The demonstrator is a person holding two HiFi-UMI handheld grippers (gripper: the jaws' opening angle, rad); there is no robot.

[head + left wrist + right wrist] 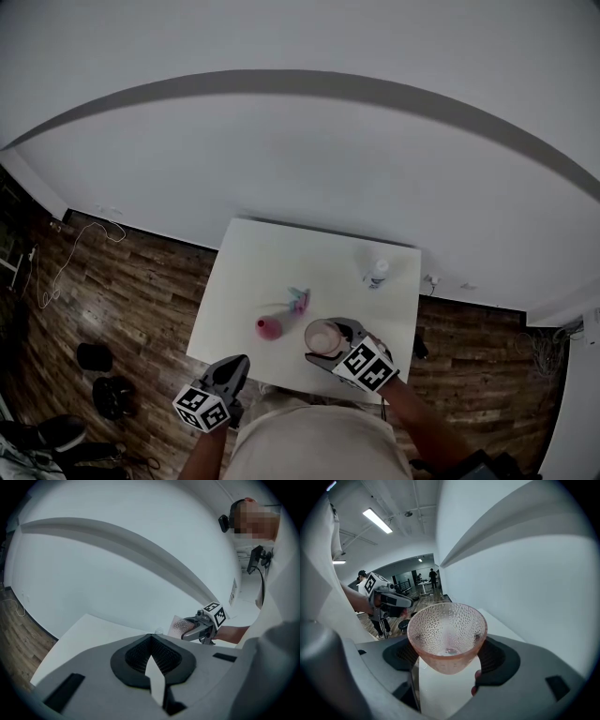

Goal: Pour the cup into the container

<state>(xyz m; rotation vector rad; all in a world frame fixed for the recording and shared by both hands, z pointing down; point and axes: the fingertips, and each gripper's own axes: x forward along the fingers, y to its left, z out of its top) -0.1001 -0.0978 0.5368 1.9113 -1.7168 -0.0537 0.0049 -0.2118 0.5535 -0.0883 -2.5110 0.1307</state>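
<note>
At the near edge of the white table [246, 272], about 5 o'clock from its middle, the right gripper [327, 341] pinches a pink glass cup [323, 336]. The cup stands upright with its mouth open to the head view. In the right gripper view the dimpled cup [446, 637] sits between the two dark pads [500, 660], which press on its lower wall. Whether anything is inside it I cannot tell.

The left gripper [235, 367] hangs off the table at 7 o'clock, just beyond the near left corner and over the wooden floor [122, 291]. In the left gripper view its jaws are pressed together at the tips with nothing between them. The same view shows the right gripper [193, 630] with the cup [177, 626] at 1 o'clock, above the table top.

On the table, a small pink object [269, 327] lies at 8 o'clock from the middle, just beside the cup on its left but apart from it. A little pink and blue thing [298, 300] lies near the middle, at 12 o'clock from the pink object. A small bottle with a white cap [377, 274] stands at 2 o'clock near the far right corner, well apart from the rest.

In the right gripper view the left gripper [395, 601] shows at 10 o'clock from the cup.
</note>
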